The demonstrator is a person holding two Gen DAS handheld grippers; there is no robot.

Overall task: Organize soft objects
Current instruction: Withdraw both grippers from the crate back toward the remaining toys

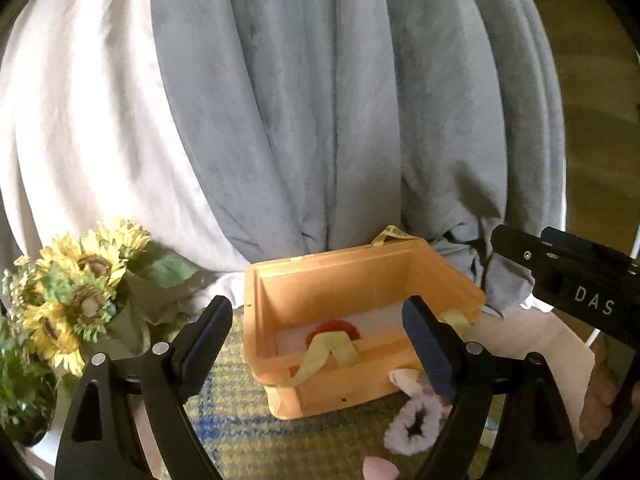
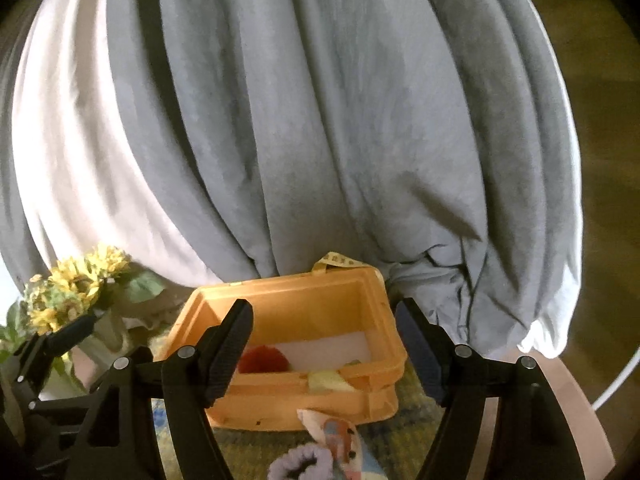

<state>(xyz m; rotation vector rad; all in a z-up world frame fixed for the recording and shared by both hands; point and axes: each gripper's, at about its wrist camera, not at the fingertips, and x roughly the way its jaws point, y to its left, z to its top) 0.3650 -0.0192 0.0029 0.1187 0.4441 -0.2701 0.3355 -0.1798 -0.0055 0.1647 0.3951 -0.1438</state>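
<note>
At the far left a bunch of artificial yellow sunflowers with green leaves stands at the bench edge, with pale grey and white curtain folds hanging behind everything. Next come the left tongs, spread wide with nothing between the pads. Ahead of them sits the open orange plastic crate on a woven yellow-green mat with blue stripes. Inside it lie a fluffy red pom-pom-like piece on a white liner and a pale yellow ribbon draped over the near wall. Just in front of the crate, still outside it, lie a fuzzy lilac scrunchie and a small patterned cloth piece in cream, blue and pink. A pink soft item at the bottom edge is too cropped to identify. To the right, the right tongs are likewise spread and empty, hovering above the crate's near side.

This looks like the gap between placements: some items are in, and others wait. The next move calls for lowering one pair of tongs onto the scrunchie or cloth, pinching gently, and lifting it over the crate wall.
</note>
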